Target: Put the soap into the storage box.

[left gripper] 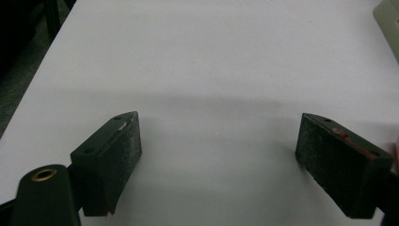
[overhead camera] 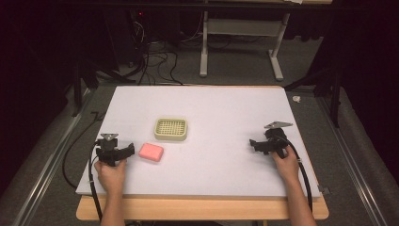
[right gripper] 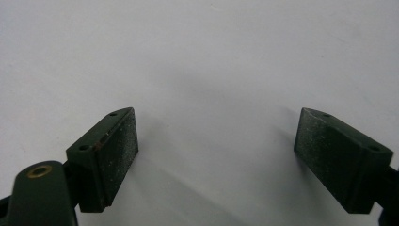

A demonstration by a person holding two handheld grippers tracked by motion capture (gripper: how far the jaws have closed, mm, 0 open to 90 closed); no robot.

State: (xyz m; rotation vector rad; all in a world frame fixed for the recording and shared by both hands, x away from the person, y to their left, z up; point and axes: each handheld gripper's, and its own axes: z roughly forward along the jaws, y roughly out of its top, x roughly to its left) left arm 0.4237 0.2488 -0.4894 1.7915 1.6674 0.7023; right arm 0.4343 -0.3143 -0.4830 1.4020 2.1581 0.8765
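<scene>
Grippers rest low on the white table (overhead camera: 211,108): left gripper (overhead camera: 128,151), jaws spread and empty, sits just left of the pink soap (overhead camera: 151,151); right gripper (overhead camera: 254,145), jaws likewise parted, lies well apart. Cream soap dish (overhead camera: 171,129), apparently empty, sits just beyond the soap.

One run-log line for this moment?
left gripper: open, beside pink soap | right gripper: open, nothing between jaws | soap dish: empty, behind soap

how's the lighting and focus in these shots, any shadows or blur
High view: the white table is brightly lit, the room behind dark, the pink soap slightly soft. Left gripper view: a broad soft shadow lies across the table beyond the left gripper. Right gripper view: the right gripper throws a diagonal shadow.
</scene>
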